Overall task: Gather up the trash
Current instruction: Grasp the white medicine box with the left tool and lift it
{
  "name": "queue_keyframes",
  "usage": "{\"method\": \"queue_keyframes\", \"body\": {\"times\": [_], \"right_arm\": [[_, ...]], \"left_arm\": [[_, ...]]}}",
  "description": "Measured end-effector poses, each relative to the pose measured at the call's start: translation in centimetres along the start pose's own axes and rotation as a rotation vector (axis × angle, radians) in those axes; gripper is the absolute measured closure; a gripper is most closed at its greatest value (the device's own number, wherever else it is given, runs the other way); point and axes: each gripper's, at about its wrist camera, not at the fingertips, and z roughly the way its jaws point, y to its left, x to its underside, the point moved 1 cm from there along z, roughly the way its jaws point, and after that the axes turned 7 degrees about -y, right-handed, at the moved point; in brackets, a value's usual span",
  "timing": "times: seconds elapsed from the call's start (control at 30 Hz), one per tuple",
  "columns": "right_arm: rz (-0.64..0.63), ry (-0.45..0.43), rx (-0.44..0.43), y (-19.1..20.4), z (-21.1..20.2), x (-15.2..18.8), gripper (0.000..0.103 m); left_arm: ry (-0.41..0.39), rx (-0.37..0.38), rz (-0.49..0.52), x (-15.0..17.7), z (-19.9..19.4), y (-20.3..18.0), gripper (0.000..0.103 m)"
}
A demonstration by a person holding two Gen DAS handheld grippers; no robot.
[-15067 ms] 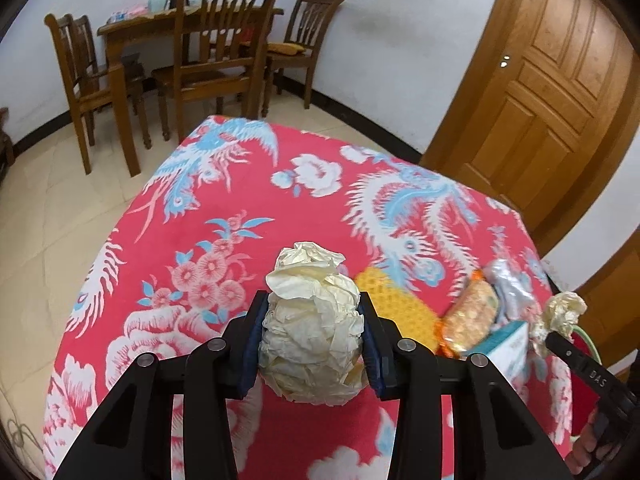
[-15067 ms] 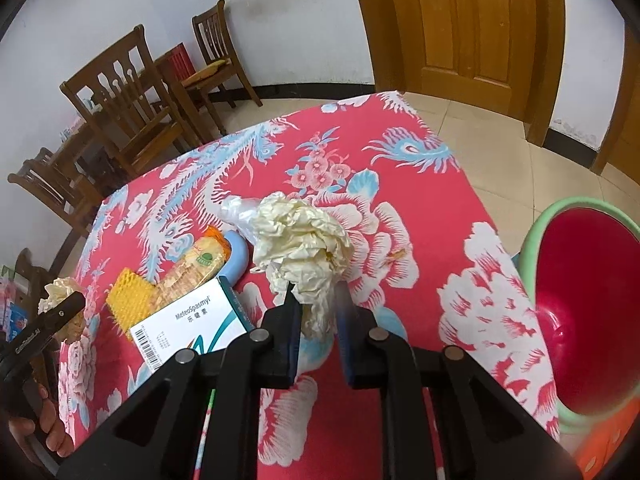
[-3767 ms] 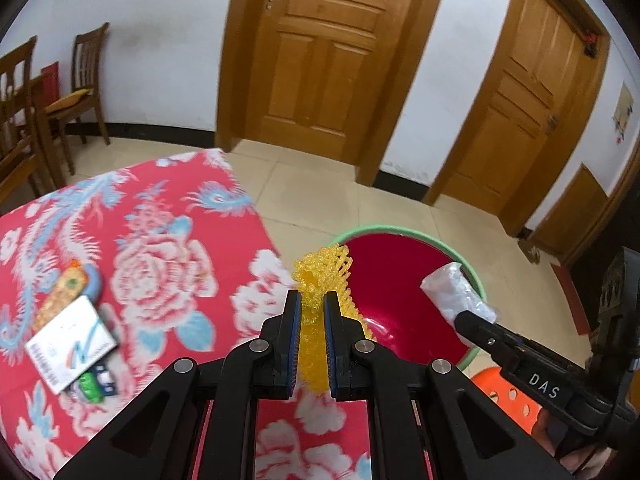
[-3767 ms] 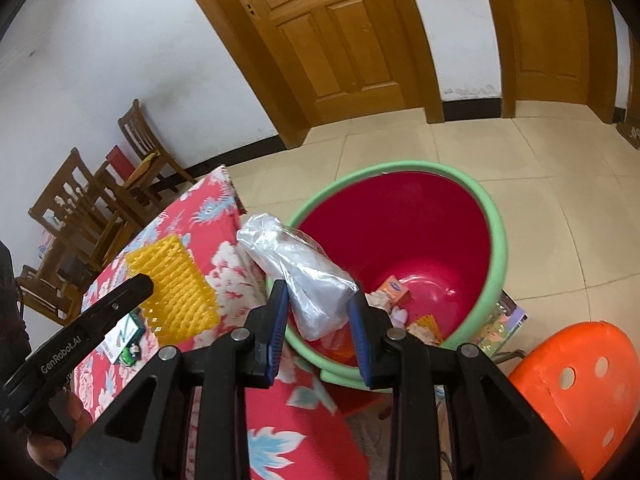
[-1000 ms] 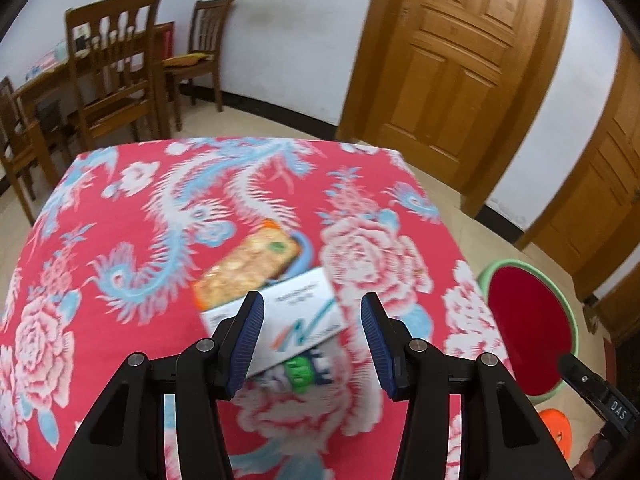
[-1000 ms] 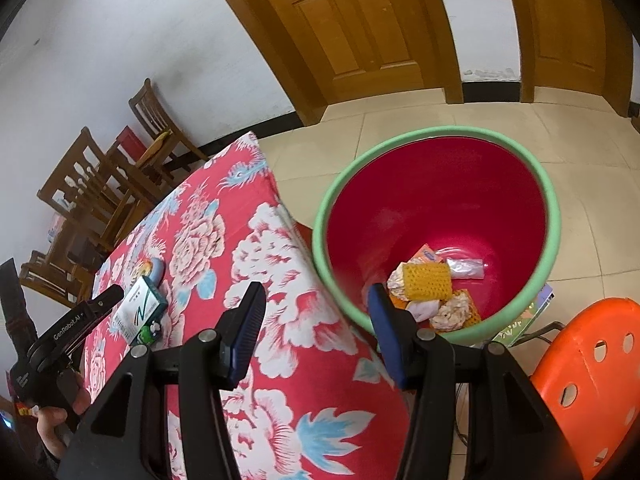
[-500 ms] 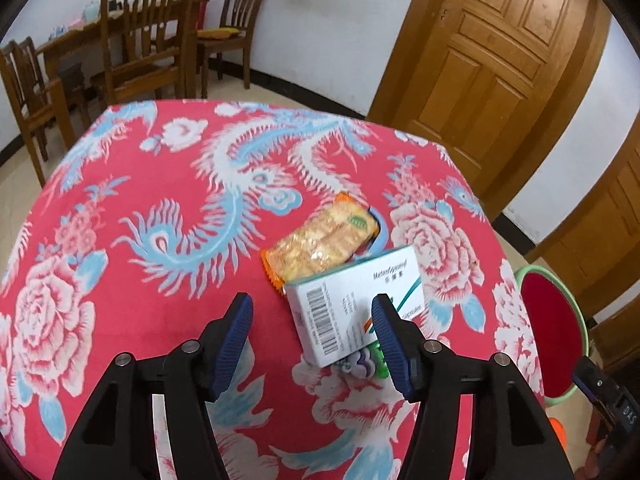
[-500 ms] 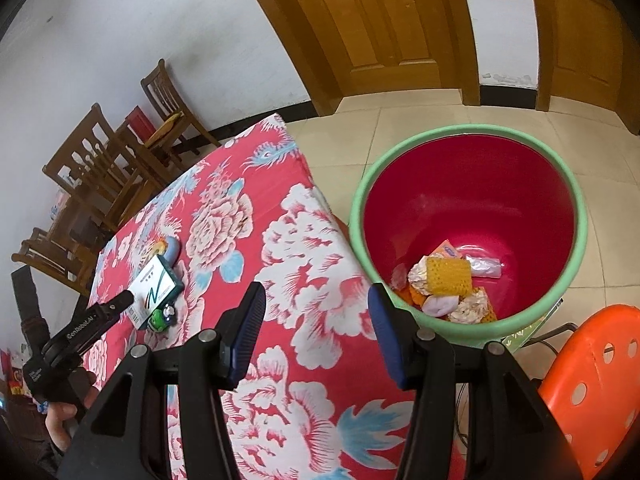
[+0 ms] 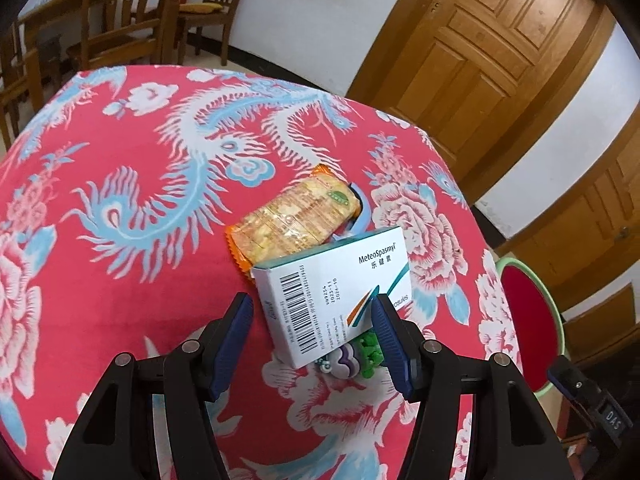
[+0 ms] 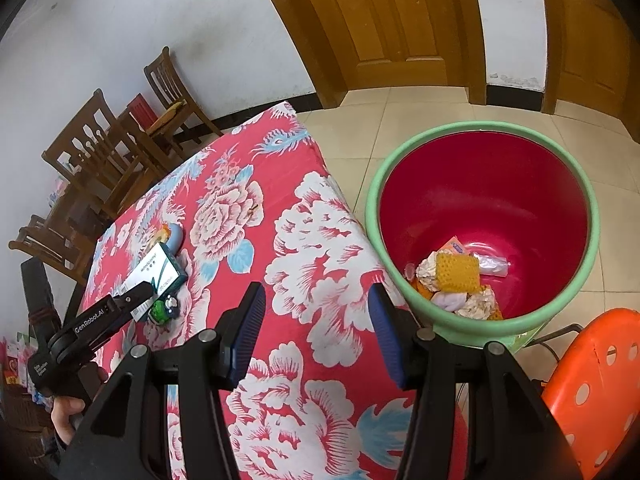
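Note:
A white medicine box (image 9: 336, 292) lies on the red flowered tablecloth (image 9: 132, 280), partly over an orange snack packet (image 9: 292, 216) and a small green toy (image 9: 370, 354). My left gripper (image 9: 312, 320) is open, its jaws either side of the box's near end, not closed on it. My right gripper (image 10: 316, 308) is open and empty above the table's corner. The red bin with a green rim (image 10: 480, 208) stands on the floor beside the table and holds crumpled paper, a yellow foam net (image 10: 456, 268) and a clear plastic bag. The box also shows in the right wrist view (image 10: 158, 268).
An orange plastic stool (image 10: 592, 380) stands next to the bin. Wooden chairs (image 10: 104, 152) and a wooden table stand beyond the far end of the table. Wooden doors (image 9: 480, 64) line the wall. The bin's rim shows at the right in the left wrist view (image 9: 556, 320).
My left gripper has moved closer to the medicine box, which now sits between its open jaws. My right gripper has drawn back slightly from the bin, still open.

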Motion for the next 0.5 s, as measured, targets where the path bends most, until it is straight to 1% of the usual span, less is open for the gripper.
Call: {"method": "queue_keyframes", "body": {"times": [0.07,0.1,0.13,0.17,0.2,0.33,0.5], "right_arm": [[-0.001,0.004,-0.001,0.0,0.1,0.0,0.048],[-0.001,0.005,-0.001,0.0,0.2,0.1,0.048],[-0.001,0.005,-0.001,0.1,0.1,0.1,0.048],[-0.002,0.005,-0.003,0.1,0.1,0.1,0.048],[-0.002,0.006,-0.003,0.2,0.2,0.1,0.048],[-0.006,0.007,-0.007,0.4,0.2,0.2,0.048],[-0.013,0.006,-0.011,0.7,0.1,0.1,0.048]], "left_arm": [[-0.006,0.013,-0.002,-0.1,-0.1,0.0,0.051],[-0.005,0.021,-0.005,-0.1,-0.1,0.0,0.053],[-0.006,0.026,-0.006,-0.1,-0.2,0.0,0.058],[-0.008,0.037,-0.006,-0.1,-0.2,-0.1,0.065],[-0.007,0.043,-0.006,-0.1,-0.3,-0.2,0.069],[-0.015,0.037,0.017,0.0,-0.6,-0.6,0.072],[-0.021,0.056,0.022,0.1,-1.3,-0.9,0.077]]}}
